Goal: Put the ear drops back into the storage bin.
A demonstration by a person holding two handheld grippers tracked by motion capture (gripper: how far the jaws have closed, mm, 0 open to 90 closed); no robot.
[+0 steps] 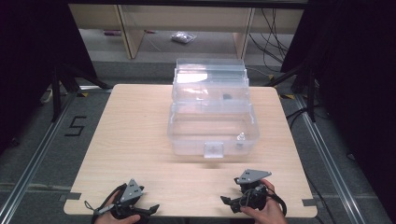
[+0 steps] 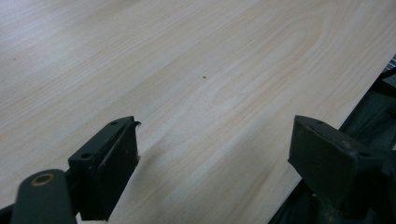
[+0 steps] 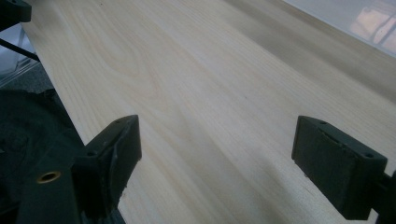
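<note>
A clear plastic box (image 1: 187,135) stands at the middle of the wooden table (image 1: 135,140) with its lid (image 1: 210,70) tipped back. Inside, a small pale item (image 1: 241,137) sits near the front right corner and a small dark item (image 1: 226,97) lies on the upper tray. My left gripper (image 1: 150,208) rests at the table's near left edge, held by a hand, jaws wide apart over bare wood (image 2: 215,126). At the near right edge my right gripper (image 1: 227,201) is also open with nothing between its fingers (image 3: 217,123). The two point toward each other.
The table's near edge (image 2: 327,135) runs just beside the left gripper. A corner of the clear box (image 3: 369,23) lies ahead of the right gripper. Black stand legs (image 1: 60,84) flank the table; a "5" mark (image 1: 74,126) is on the floor at left.
</note>
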